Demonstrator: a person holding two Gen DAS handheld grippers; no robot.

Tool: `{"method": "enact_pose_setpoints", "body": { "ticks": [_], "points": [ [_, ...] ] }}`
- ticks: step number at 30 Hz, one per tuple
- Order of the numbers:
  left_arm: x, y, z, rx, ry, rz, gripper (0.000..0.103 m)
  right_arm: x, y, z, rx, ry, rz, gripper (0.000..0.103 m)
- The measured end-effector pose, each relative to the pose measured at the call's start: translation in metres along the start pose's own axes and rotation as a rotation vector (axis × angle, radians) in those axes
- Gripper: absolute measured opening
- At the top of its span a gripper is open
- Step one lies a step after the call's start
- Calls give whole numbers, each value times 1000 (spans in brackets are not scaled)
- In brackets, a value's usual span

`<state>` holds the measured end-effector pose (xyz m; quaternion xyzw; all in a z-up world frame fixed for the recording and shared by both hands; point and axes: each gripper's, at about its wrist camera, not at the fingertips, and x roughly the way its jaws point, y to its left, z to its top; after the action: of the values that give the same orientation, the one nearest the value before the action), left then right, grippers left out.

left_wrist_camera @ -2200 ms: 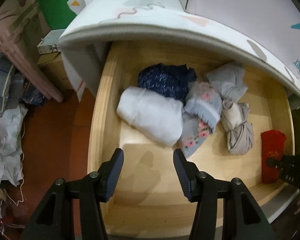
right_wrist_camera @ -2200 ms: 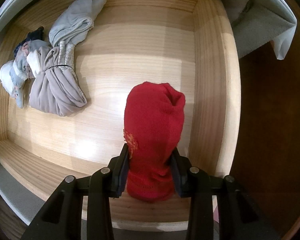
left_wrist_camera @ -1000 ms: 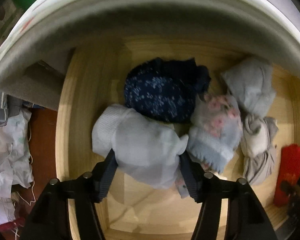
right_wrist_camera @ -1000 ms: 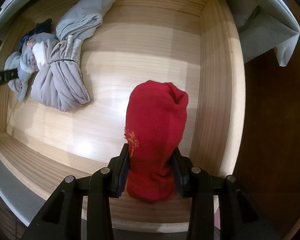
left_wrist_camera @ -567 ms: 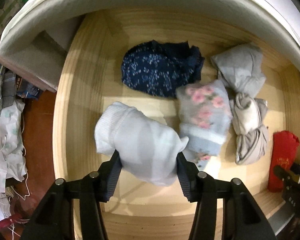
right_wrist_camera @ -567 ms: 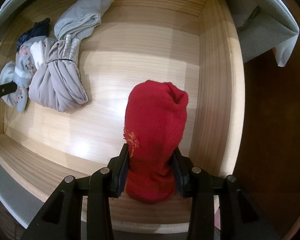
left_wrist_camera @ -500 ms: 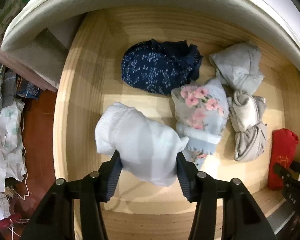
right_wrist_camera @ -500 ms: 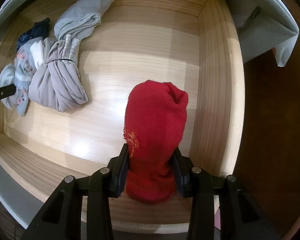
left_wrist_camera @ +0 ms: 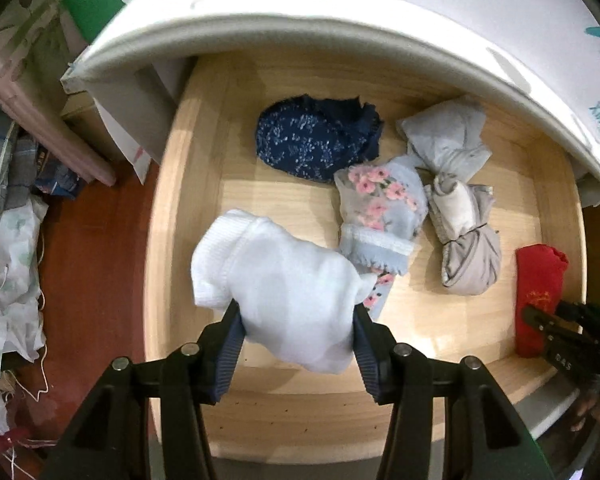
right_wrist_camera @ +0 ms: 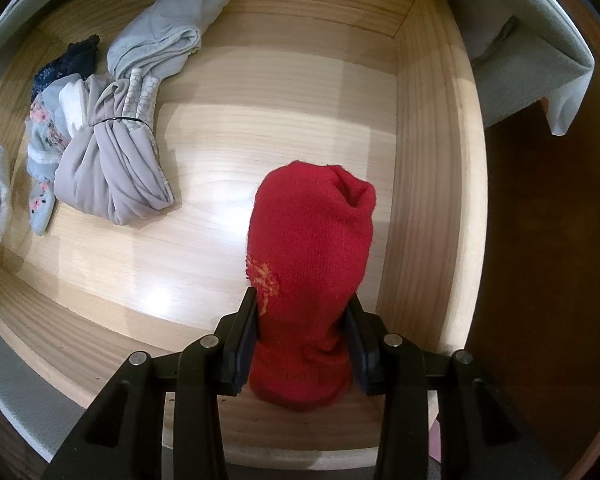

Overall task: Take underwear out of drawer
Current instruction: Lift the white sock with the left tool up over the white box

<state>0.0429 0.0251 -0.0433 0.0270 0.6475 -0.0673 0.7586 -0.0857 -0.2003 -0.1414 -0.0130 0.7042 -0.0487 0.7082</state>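
Lifted off the drawer (left_wrist_camera: 168, 240) floor, left tool (left_wrist_camera: 298, 344) grips white bundle (left_wrist_camera: 288, 288); right tool (right_wrist_camera: 302, 340) clamps red one (right_wrist_camera: 308, 272).

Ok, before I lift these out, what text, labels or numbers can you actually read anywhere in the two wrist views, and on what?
"XINCO" or similar, teal, last letter unsure: on the white mat over the drawer, at its right edge.
"DAS" or similar, white, tiny and blurred: on the right gripper.
Orange motif on the red garment: no letters that can be read.
Right wrist view: no text.
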Motion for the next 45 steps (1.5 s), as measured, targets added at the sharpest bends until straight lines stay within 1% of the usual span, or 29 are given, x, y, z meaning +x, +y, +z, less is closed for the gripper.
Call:
{"method": "enact_pose_setpoints", "body": {
  "ticks": [9,15,23,29,34,37,45],
  "points": [
    [-45,-2,1,3,-86,-34,51,1,1,1,-5,2,-11,37],
    [-79,-11,4,28,-170,-46,51,2,0,3,-5,2,-12,37],
    [-141,-13,15,58,-292,-64,51,2,0,2,-6,2,-13,37],
    [-187,-12,24,77,-382,-60,51,3,1,3,-8,3,-14,37],
    [-212,-14,36,85,-423,-47,51,3,1,3,-9,3,-14,37],
    [-221,-17,43,83,-444,-52,51,3,1,3,-10,4,-15,37],
    [-246,-35,81,116,-502,-21,51,2,2,3,-15,2,-15,37]
  ]
}}
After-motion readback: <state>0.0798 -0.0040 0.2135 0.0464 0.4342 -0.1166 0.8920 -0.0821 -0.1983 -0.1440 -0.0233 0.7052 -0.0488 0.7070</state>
